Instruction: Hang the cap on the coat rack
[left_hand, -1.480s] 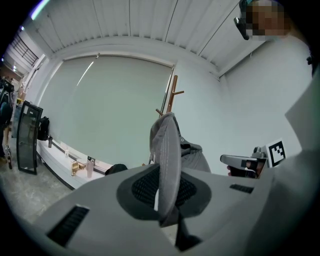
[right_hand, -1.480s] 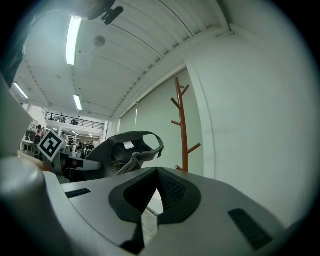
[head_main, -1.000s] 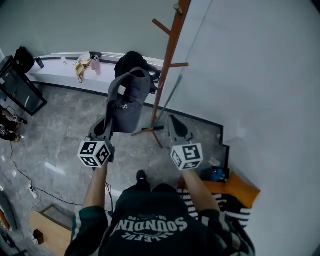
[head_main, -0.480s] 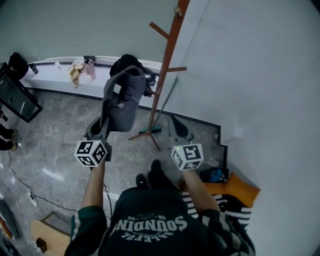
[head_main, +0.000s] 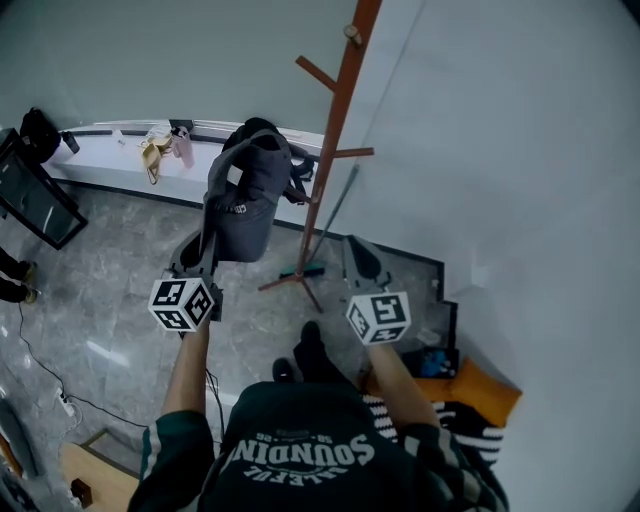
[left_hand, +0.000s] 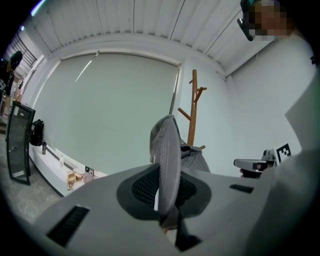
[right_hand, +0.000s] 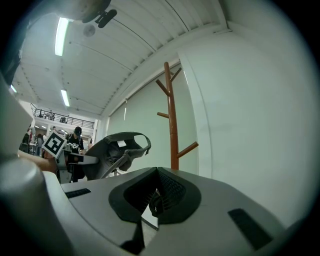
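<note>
A dark grey cap hangs upright from my left gripper, which is shut on its brim. In the left gripper view the brim stands edge-on between the jaws. The brown wooden coat rack stands just right of the cap, against the white wall, its pegs bare; it also shows as a coat rack beyond the cap and a coat rack in the right gripper view. My right gripper is shut and empty, low and right of the rack's foot. The cap shows to its left.
A white window ledge with small items runs along the back, a black bag at its left end. A dark framed panel stands at left. A long-handled broom leans by the rack. An orange cushion lies at right.
The person has stepped towards the rack. The cap in my left gripper has come closer to the pole and slightly higher. The right gripper shifted a little to the right.
</note>
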